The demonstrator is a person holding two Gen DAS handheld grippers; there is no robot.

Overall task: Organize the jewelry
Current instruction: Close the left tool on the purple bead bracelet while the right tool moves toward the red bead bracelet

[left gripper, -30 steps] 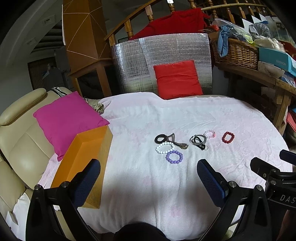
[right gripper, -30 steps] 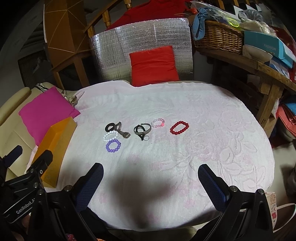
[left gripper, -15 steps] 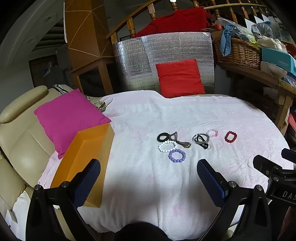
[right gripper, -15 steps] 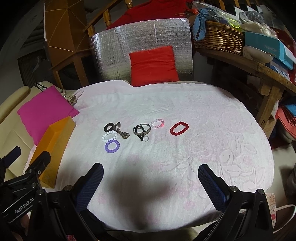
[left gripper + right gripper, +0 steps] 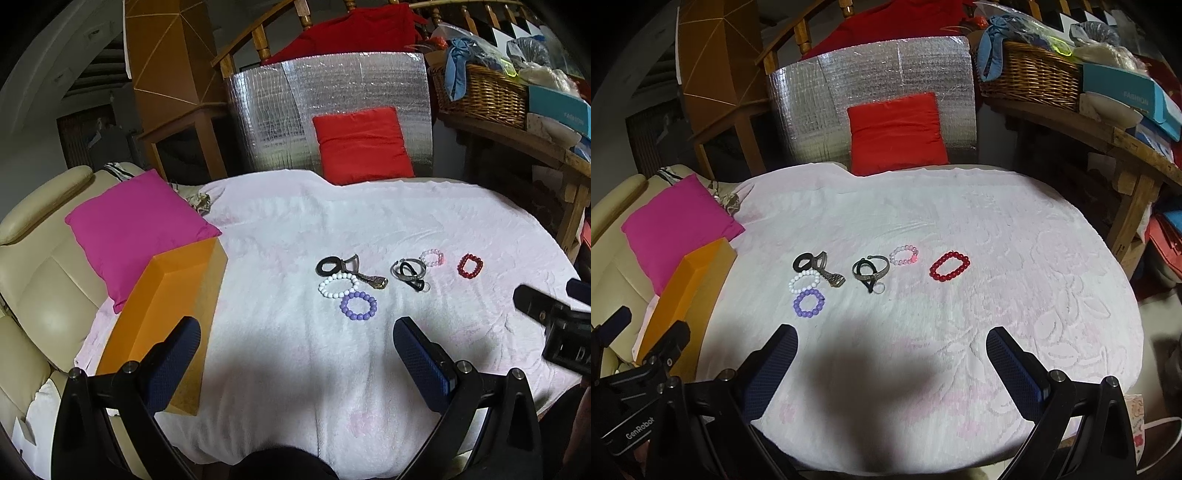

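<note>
I see the purple bracelet (image 5: 358,305) mid-cloth, touching the white bracelet (image 5: 338,285); the red bracelet (image 5: 950,267) lies apart. Orange box (image 5: 162,310) at left edge. My left gripper (image 5: 295,354) and right gripper (image 5: 892,363) are both spread, empty.

Left tool (image 5: 295,360) has shifted slightly: the purple bead bracelet (image 5: 358,305) and orange box (image 5: 162,317) now sit a little lower in its view; the right tool (image 5: 554,325) reaches further into frame; right wrist view is nearly unchanged; jewelry itself has not moved.
</note>
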